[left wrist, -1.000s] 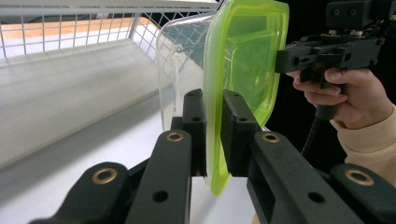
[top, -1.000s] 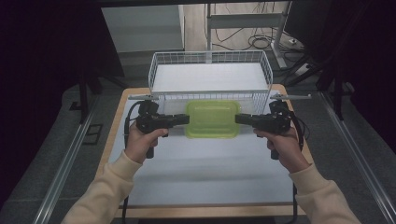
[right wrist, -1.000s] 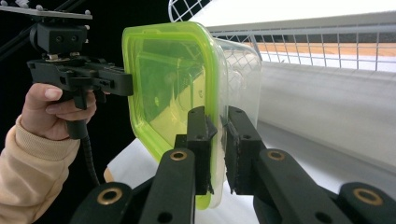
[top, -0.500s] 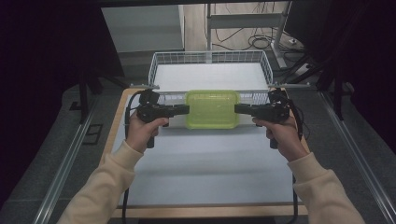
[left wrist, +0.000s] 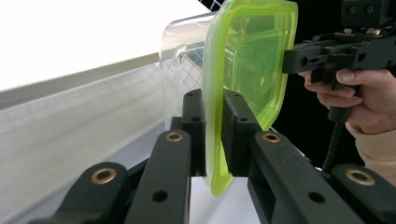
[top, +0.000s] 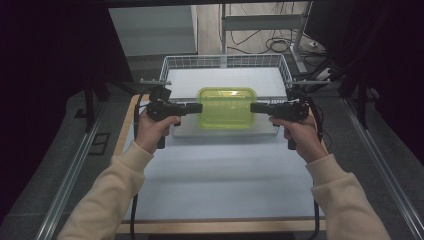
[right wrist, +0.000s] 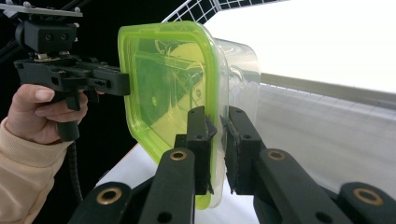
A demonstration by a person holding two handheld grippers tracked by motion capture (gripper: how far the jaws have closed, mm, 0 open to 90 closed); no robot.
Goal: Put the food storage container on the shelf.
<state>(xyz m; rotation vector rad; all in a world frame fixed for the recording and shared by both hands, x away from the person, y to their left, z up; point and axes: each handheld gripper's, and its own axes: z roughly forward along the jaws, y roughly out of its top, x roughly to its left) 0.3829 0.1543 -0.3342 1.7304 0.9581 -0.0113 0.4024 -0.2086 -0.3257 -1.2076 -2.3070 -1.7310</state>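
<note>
A white-topped table (top: 220,180) carries a white wire basket (top: 225,62) at its far end, and the clear food container with a lime-green lid (top: 226,107) is held in the air over the basket's near edge, carried level between two hands. The left gripper (top: 196,108) is clamped tight on the lid's rim (left wrist: 212,140) at one short end; the right gripper (top: 256,108) pinches the opposite rim (right wrist: 215,140). Both grips sit only on that thin lip. To my eye, if the hands drift apart or one dips, the rim could slip free or the lid peel off, dropping the tub against the basket wires.
</note>
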